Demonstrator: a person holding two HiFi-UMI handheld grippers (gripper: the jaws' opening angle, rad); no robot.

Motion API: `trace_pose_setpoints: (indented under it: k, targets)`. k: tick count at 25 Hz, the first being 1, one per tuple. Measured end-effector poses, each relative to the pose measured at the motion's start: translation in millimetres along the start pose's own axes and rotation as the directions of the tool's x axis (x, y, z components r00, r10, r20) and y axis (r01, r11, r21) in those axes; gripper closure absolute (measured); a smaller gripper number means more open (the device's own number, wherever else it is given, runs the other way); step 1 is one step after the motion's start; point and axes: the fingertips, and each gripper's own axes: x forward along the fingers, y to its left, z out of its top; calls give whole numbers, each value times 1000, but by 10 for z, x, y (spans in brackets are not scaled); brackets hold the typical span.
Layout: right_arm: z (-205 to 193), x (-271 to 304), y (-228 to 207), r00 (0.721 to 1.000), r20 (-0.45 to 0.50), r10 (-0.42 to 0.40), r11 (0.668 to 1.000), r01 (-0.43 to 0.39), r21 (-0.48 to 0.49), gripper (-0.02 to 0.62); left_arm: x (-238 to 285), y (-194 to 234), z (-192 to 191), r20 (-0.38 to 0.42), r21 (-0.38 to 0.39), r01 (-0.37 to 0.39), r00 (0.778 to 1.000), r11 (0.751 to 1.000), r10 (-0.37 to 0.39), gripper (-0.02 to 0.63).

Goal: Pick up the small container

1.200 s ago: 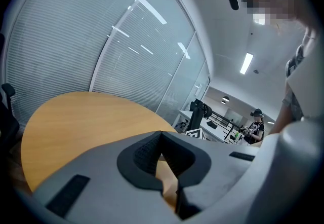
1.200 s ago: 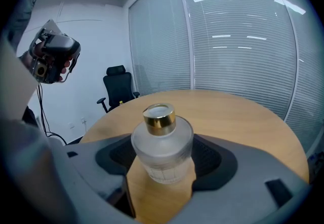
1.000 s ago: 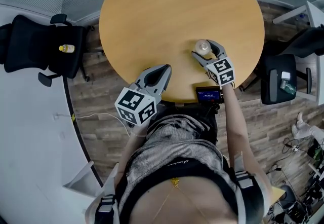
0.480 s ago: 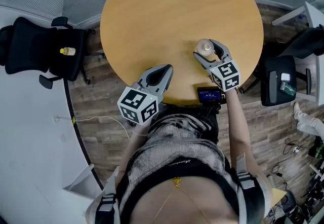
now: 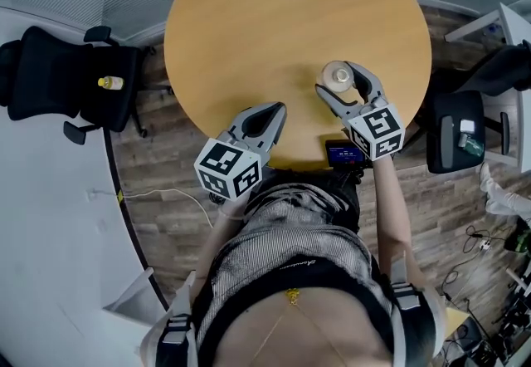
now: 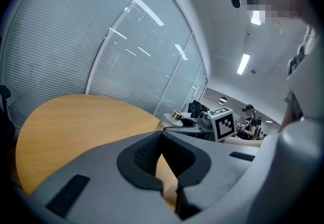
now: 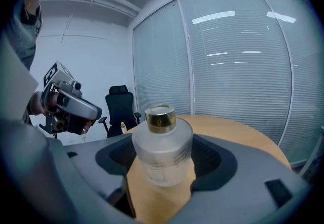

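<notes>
Right tongs squeeze the bottle, right of middle, on the table | left tongs closed, empty, lower middle | risk: I think the bottle is smooth and round; a weak squeeze or fast lift lets it slip or tip.

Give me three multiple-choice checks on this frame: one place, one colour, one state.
1. Where is the small container? A on the chair; B between the right gripper's jaws; C on the floor.
2. What colour is its cap? A gold; B red; C blue.
3. How are the left gripper's jaws? A wide apart; B together, empty; C on a cup.
B: the right gripper view shows it between the jaws. A: the cap shines gold. B: the left gripper view shows them meeting with nothing between.
</notes>
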Motion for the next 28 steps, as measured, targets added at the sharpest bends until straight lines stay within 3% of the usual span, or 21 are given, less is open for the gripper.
trace_pose_setpoints:
  k: [12,28]
  targets:
    - [571,-257,108,997,75,0,1000,0,3,256,10,-111,164,32,37,21,999,999,-22,601]
    - [1037,-488,216,988,153,-4,1000,7,-17,256,30,-221,319,60,97,25,998,995,-31,601]
